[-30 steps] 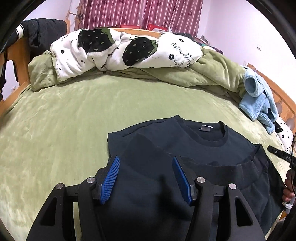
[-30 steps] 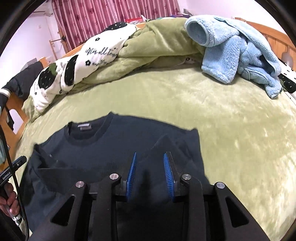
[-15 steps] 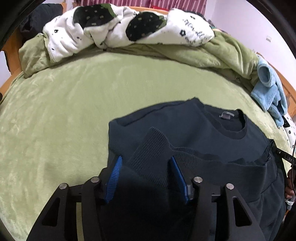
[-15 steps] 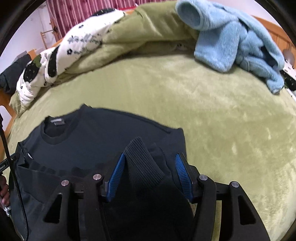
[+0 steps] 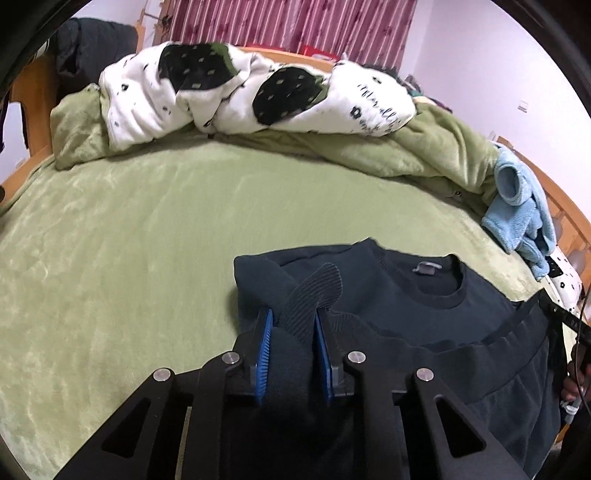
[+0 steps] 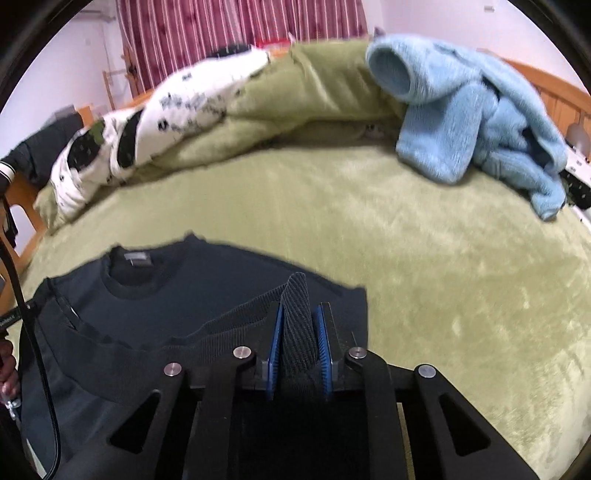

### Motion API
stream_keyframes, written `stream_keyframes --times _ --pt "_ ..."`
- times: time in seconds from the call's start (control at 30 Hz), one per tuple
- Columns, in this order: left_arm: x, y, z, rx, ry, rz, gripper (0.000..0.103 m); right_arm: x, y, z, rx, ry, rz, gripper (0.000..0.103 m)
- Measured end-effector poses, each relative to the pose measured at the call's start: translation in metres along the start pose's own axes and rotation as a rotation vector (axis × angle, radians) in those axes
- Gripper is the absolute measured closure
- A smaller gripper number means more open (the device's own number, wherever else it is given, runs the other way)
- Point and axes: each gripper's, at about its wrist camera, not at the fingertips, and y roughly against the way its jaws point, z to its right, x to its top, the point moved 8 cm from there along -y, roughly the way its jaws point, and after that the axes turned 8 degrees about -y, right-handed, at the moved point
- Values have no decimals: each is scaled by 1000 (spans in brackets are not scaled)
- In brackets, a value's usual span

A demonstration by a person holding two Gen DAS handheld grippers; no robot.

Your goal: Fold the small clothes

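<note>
left gripper (image 5: 291, 334): jaws just closed, pinching the ribbed hem (image 5: 314, 295)
right gripper (image 6: 300, 329): same
tip: lift both corners evenly toward the sweater (image 5: 406, 295) collar

Green bedspread (image 5: 147, 229) — rumpled white quilt (image 5: 236, 96), maroon curtains (image 5: 288, 26) behind

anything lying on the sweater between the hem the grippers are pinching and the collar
Nothing visible does. The left gripper and right gripper have just closed on the ribbed hem, and the dark sweater lies bare up to its collar. The light blue fleece garment sits well off to the side.
</note>
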Motion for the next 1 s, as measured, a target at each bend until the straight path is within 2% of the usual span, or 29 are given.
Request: stream_keyframes --times 0.17,0.3,0.67,0.8,1.0 --pt "10 9 -4 -21 32 26 82 19 10 -3 16 -20 40 86" --pt "6 6 -6 -4 22 5 82 23 10 -6 23 -27 48 86" --pt "28 7 -9 25 48 72 83 33 2 -2 12 -66 65 86" --pt "27 -13 -14 34 65 32 83 37 -16 1 0 -65 51 86" --pt "8 -37 -15 52 60 -32 83 13 -60 13 -56 -61 -51 86"
